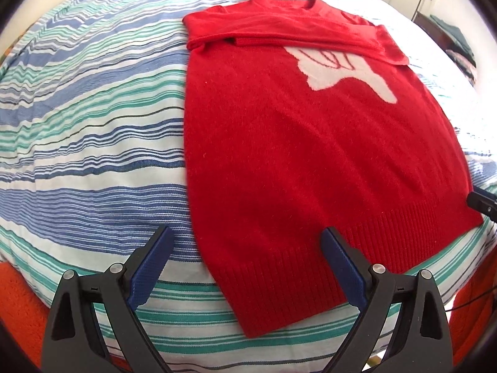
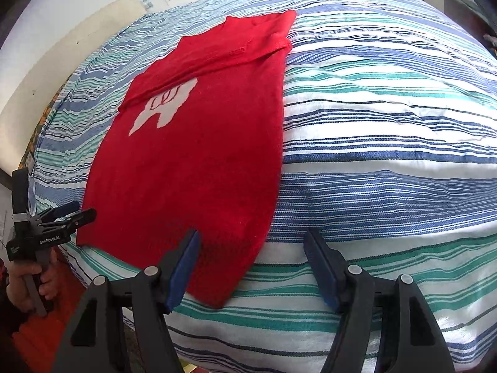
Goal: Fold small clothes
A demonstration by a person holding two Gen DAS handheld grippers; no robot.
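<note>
A red knitted sweater [image 1: 310, 155] with a white motif lies flat on the striped bed cover [image 1: 93, 155], both sleeves folded across its chest. My left gripper [image 1: 247, 237] hangs open just above the near left corner of the ribbed hem, with nothing pinched. In the right wrist view the same sweater [image 2: 192, 161] runs away to the upper left. My right gripper [image 2: 252, 236] stands open over the hem's right corner, its pads clear of the cloth. The left gripper [image 2: 73, 213] shows at the hem's far corner, held by a hand [image 2: 28, 283].
The blue, green and white striped cover [image 2: 388, 155] spreads wide to the right of the sweater. An orange rug [image 1: 18, 304] lies below the bed's near edge. A pale wall [image 2: 62, 46] runs along the far left side. Dark furniture [image 1: 459, 40] stands beyond the bed.
</note>
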